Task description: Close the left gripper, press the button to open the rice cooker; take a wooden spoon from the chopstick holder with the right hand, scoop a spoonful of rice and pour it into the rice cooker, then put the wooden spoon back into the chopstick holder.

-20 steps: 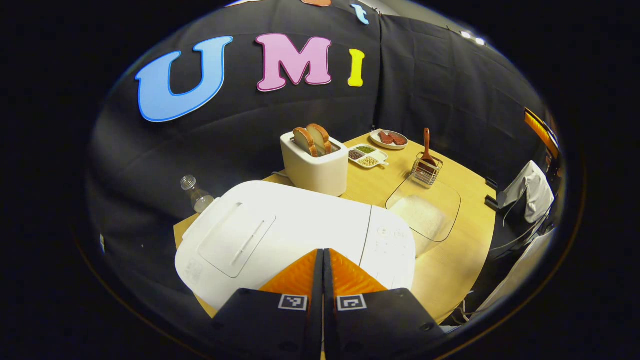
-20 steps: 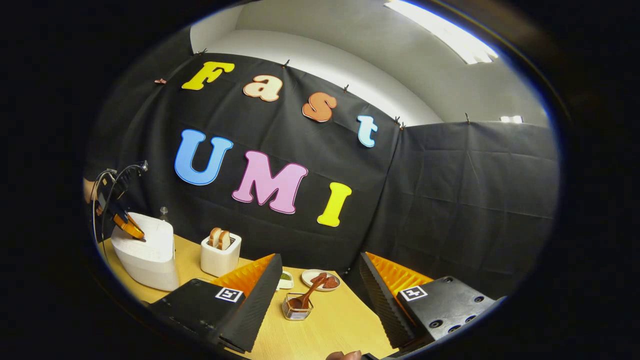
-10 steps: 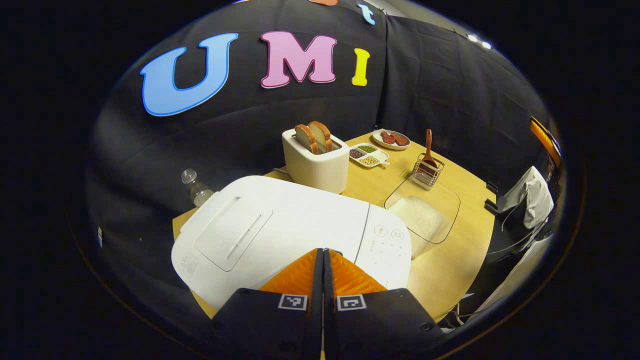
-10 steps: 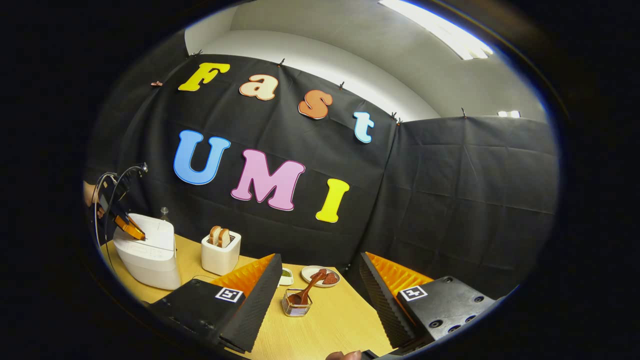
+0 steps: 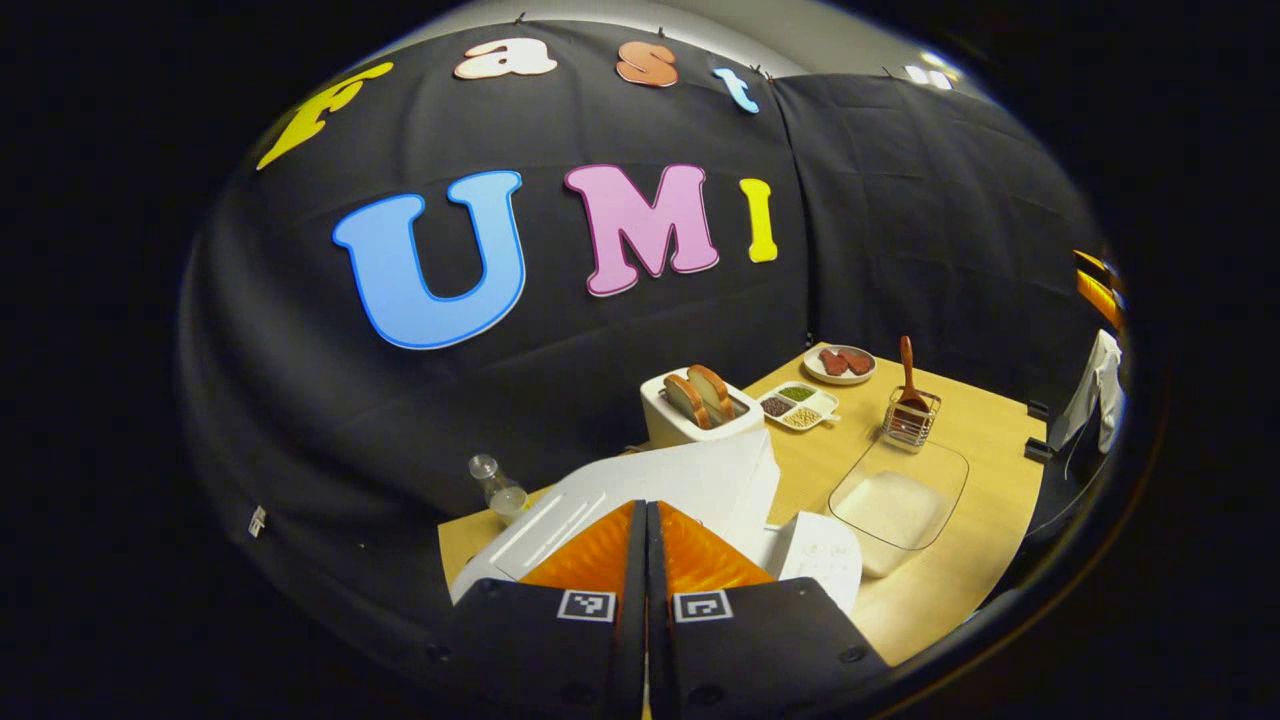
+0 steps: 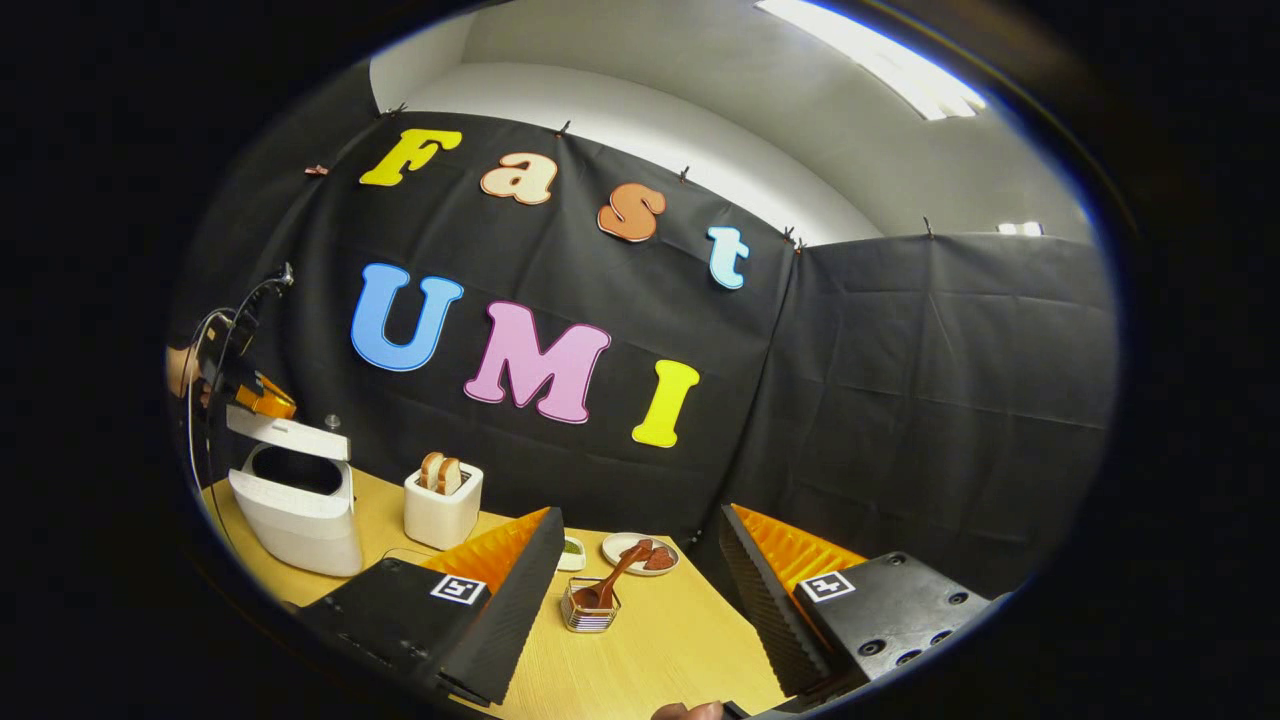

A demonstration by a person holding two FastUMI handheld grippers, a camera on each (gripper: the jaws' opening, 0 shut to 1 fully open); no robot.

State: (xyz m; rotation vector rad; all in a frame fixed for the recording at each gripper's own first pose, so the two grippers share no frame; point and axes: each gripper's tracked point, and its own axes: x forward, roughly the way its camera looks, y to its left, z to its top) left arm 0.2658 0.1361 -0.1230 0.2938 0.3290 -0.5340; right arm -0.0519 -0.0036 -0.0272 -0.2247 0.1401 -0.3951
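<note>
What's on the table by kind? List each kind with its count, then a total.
Rice cooker, lid up: 1
Toaster: 1
Bread slices in the toaster: 2
Clear bottle: 1
Divided dish of grains: 1
Plate of red food: 1
Wire chopstick holder: 1
Wooden spoon in the holder: 1
Glass tray of rice: 1
Total: 10

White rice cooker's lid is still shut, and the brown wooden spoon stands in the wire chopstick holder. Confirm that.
Not quite: the white rice cooker has its lid raised, with the dark pot open beneath, as the right gripper view shows. The brown wooden spoon does stand in the wire chopstick holder.
</note>
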